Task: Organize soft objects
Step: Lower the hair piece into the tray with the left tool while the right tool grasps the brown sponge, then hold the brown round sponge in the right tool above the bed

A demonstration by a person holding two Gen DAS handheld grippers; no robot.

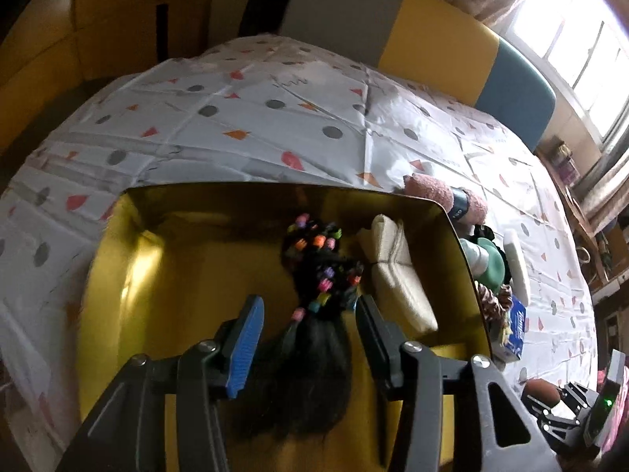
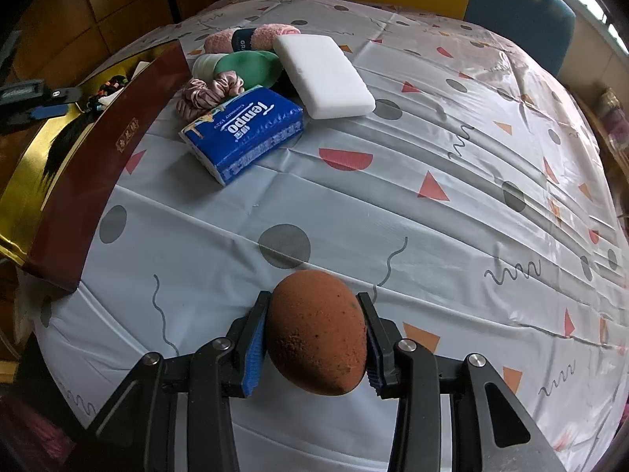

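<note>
Over the gold box (image 1: 118, 275), the left claw (image 1: 310, 314) stands apart around black hair (image 1: 310, 373); the right claw (image 2: 314, 330) squeezes a brown sponge (image 2: 314, 330), probably boxed next.

Your left gripper (image 1: 310, 314) open over gold box (image 1: 118, 275); black hairpiece (image 1: 310, 338) with coloured beads lies between its fingers, untouched. Cream pouch (image 1: 397, 275) at 2 o'clock of it.

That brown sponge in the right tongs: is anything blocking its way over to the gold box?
Nothing visible lies between. The sponge is gripped above bare tablecloth, and only the box wall must be cleared. The tissue pack sits farther back, off the path.
</note>
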